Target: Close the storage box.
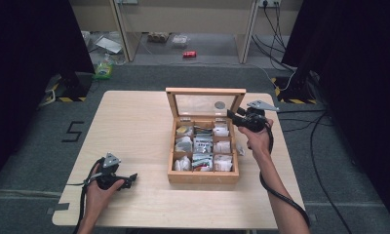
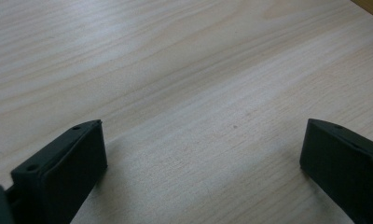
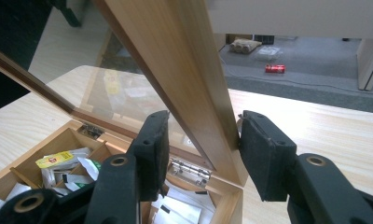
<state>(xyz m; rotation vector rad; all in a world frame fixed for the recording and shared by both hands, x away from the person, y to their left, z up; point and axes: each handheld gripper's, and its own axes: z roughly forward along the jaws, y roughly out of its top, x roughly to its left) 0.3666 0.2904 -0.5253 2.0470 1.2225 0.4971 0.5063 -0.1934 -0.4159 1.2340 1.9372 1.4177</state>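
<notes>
A wooden compartment box [image 1: 203, 176] stands on the table, its glass-paned lid [image 1: 205, 91] raised upright at the back. Several tea packets [image 1: 203, 146] fill the compartments. My right gripper [image 1: 230, 115] is at the lid's right edge. In the right gripper view the lid's wooden side frame [image 3: 184, 70] runs between the jaws of this gripper [image 3: 203, 135]. The right pad [image 3: 257, 149] sits against the wood and the left pad [image 3: 156, 144] stands a little off it. My left gripper [image 1: 132, 179] rests near the table's front left, open [image 2: 203, 144] over bare wood.
A small white packet [image 1: 241, 148] lies on the table [image 1: 134, 126] just right of the box. The lid's metal hinge [image 3: 189, 170] sits just beyond the right gripper's jaws. On the floor beyond the table are a red can [image 1: 189, 54] and cables.
</notes>
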